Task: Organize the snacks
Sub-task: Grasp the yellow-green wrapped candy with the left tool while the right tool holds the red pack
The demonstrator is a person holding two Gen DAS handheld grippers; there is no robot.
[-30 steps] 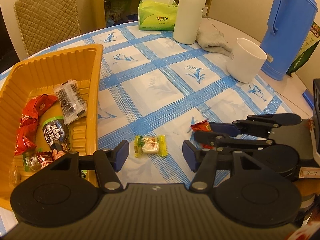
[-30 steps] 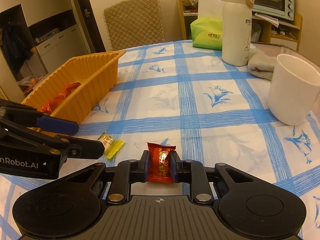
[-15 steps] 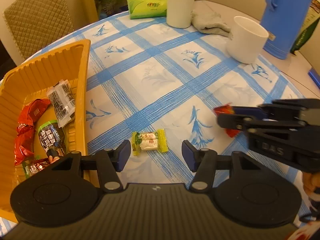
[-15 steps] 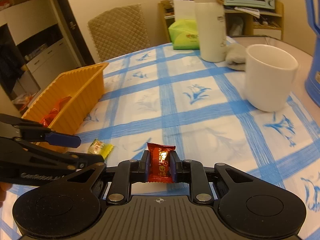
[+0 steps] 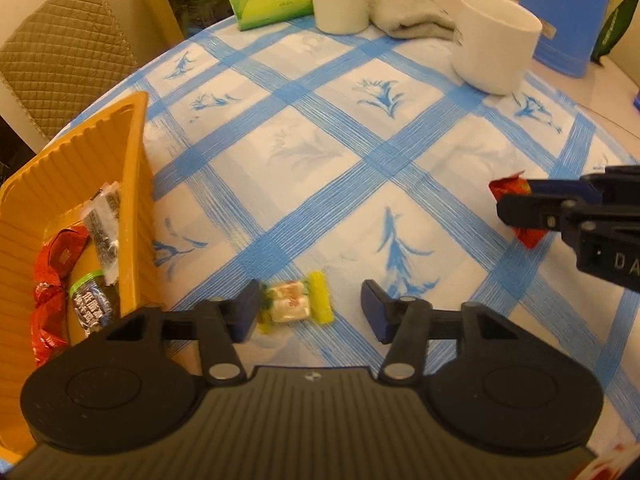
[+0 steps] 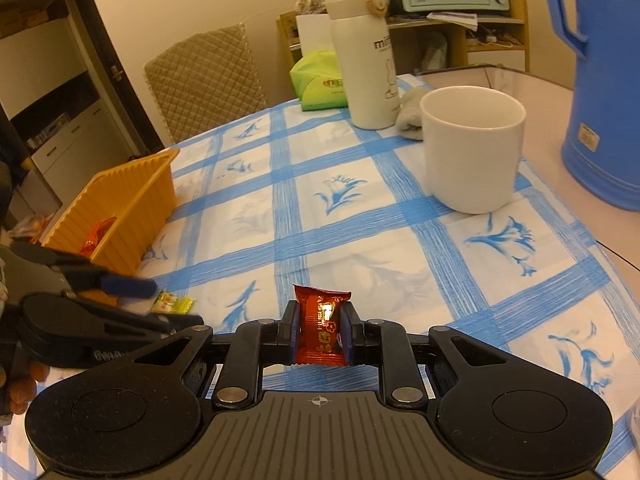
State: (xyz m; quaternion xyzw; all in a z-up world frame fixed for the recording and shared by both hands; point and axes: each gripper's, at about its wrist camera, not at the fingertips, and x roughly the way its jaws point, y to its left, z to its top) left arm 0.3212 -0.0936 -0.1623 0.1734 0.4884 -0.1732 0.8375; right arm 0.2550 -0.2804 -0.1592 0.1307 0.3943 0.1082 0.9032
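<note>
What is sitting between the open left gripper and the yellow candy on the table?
Nothing visible. The yellow candy lies on the tablecloth between the fingers of the open left gripper, close to the left one, with only bare cloth around it.

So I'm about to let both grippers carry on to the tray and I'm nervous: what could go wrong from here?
The left gripper is open around the yellow candy, which sits hard against one finger; closing may nudge it aside rather than pinch it squarely.

The right gripper pinches the red snack only across its thin wrapper, so it could slip on the way.

Both head for the orange tray; the grippers could collide.
</note>
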